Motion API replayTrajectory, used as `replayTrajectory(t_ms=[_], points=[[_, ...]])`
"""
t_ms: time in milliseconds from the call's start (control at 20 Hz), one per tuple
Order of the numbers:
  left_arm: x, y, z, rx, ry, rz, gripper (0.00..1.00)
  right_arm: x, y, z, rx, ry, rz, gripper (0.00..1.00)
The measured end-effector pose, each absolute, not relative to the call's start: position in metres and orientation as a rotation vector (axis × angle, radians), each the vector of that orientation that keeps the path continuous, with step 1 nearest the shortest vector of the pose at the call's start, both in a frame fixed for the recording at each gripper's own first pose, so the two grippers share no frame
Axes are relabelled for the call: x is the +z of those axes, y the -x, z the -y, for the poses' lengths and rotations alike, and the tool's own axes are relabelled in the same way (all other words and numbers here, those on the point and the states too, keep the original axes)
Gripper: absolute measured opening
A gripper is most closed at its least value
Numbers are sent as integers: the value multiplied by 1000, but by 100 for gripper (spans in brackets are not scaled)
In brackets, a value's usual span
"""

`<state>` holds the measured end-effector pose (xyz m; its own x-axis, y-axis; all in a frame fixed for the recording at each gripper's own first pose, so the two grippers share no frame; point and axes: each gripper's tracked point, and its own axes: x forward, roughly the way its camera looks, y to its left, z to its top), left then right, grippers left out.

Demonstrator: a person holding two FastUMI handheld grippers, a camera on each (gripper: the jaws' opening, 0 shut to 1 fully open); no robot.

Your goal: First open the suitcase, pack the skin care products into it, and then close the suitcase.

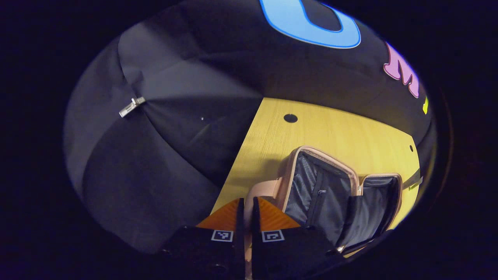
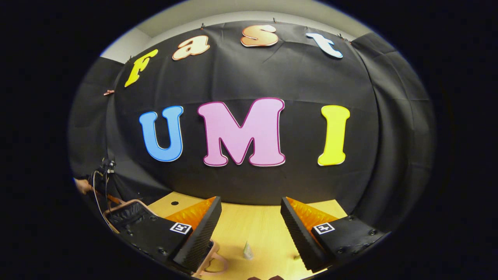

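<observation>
So the suitcase [image 1: 330, 194] is already lying open on the wooden table [image 1: 330, 132], pink shell with dark grey lining and a zip pocket inside, sitting toward the right near part of the left gripper view. The left gripper [image 1: 245, 206] has its fingers pinched nearly together with only a thin slit between them, and they sit right at the near left rim of the case; can't honestly tell if they're pinching the pink edge or just in front of it. Over in the right gripper view, the right gripper [image 2: 251, 217] is spread wide with nothing between the fingers, hovering over bare tabletop. A small pale tube-like item [image 2: 248, 251] stands on the table near the bottom middle, between the two fingers but lower down, too small to make out properly. The open case shows there too, far left at the edge, with a pink loop handle [image 2: 214, 260] poking out by the left finger.
</observation>
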<state>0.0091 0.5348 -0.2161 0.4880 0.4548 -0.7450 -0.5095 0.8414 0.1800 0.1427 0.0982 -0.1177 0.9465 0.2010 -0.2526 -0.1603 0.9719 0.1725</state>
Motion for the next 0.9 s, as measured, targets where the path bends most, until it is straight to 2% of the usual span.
replayTrajectory(t_ms=[200, 300, 350, 450, 550, 600, 750, 800, 900], points=[[-278, -6, -562, 549, 135, -988, 17, -151, -141, -96, 98, -109, -339, 97], [-286, -6, -567, 548, 138, -977, 19, -160, -140, -92, 66, -89, -359, 97], [-279, -4, -573, 562, 103, -955, 24, -161, -140, -90, 56, -77, -357, 97], [-260, -12, -573, 535, 73, -875, 34, -163, -138, -81, 25, -43, -347, 97], [-229, -19, -553, 488, 69, -758, 54, -156, -140, -65, -18, 13, -290, 97], [-211, -25, -539, 461, 63, -693, 71, -157, -138, -59, -31, 25, -290, 96], [-158, -53, -468, 330, 70, -515, 81, -147, -134, -49, -34, 8, -262, 96], [-144, -54, -433, 272, 86, -485, 89, -143, -133, -44, -35, 8, -246, 96], [-121, -71, -361, 177, 89, -427, 96, -139, -134, -32, -48, 19, -218, 96]])
